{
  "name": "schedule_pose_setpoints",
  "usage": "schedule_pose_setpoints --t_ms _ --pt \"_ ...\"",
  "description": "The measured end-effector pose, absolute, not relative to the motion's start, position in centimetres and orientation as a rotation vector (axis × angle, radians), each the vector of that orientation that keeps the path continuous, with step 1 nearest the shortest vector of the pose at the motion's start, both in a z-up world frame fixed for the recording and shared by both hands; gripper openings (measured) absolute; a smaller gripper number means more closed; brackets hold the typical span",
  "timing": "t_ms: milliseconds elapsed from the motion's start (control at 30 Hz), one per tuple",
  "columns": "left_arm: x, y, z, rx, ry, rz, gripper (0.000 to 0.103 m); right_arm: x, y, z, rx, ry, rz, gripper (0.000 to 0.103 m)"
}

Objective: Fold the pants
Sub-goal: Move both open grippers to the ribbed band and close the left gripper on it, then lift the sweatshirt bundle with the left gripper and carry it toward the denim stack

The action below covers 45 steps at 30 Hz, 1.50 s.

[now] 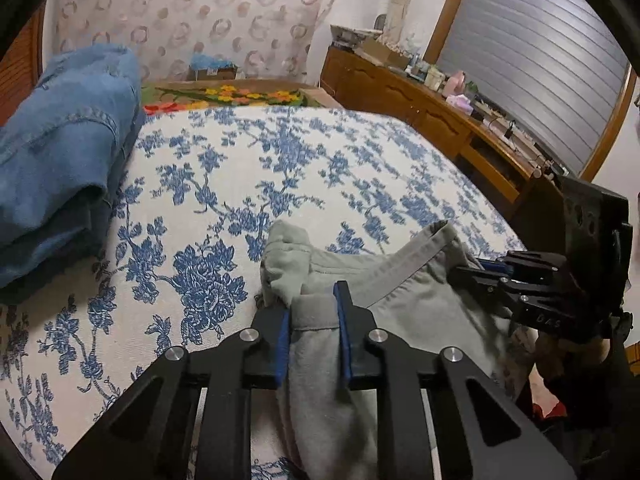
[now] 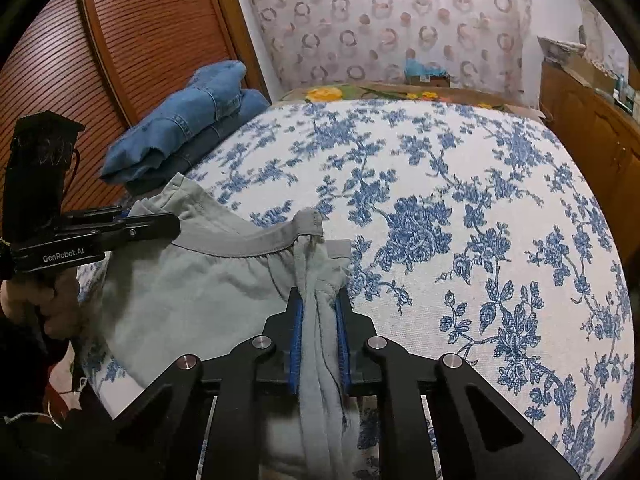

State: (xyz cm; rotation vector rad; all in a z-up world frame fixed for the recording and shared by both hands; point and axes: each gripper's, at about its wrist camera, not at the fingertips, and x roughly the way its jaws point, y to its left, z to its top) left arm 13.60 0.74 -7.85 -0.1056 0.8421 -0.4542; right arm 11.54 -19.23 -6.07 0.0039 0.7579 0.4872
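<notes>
Light grey pants [image 1: 400, 292] hang over the near edge of the bed, their waistband stretched between my two grippers. My left gripper [image 1: 314, 300] is shut on one bunched end of the waistband, with grey cloth pinched between the blue pads. My right gripper [image 2: 318, 296] is shut on the other end of the pants [image 2: 200, 280], gathered into a narrow fold. Each gripper shows in the other's view: the right gripper [image 1: 480, 272] at the right side, the left gripper [image 2: 168, 224] at the left, held by a hand [image 2: 36, 300].
The bed [image 1: 280, 168] has a white cover with blue flowers. A stack of folded blue jeans [image 1: 60, 152] lies at its far left corner, beside a louvred wooden door [image 2: 100, 40]. A cluttered wooden dresser [image 1: 420, 96] runs along the right. A patterned curtain hangs behind.
</notes>
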Motion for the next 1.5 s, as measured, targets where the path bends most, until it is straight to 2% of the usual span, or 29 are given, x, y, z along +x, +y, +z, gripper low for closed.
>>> schedule_pose_setpoints --t_ms 833,1500 --pt "10.7 1.6 0.2 -0.067 0.633 -0.399 0.019 7.8 -18.3 0.5 -0.055 0.542 0.532 0.014" --pt "13.4 5.5 3.3 -0.092 0.559 -0.29 0.015 14.6 -15.5 4.0 -0.157 0.431 0.633 0.013"
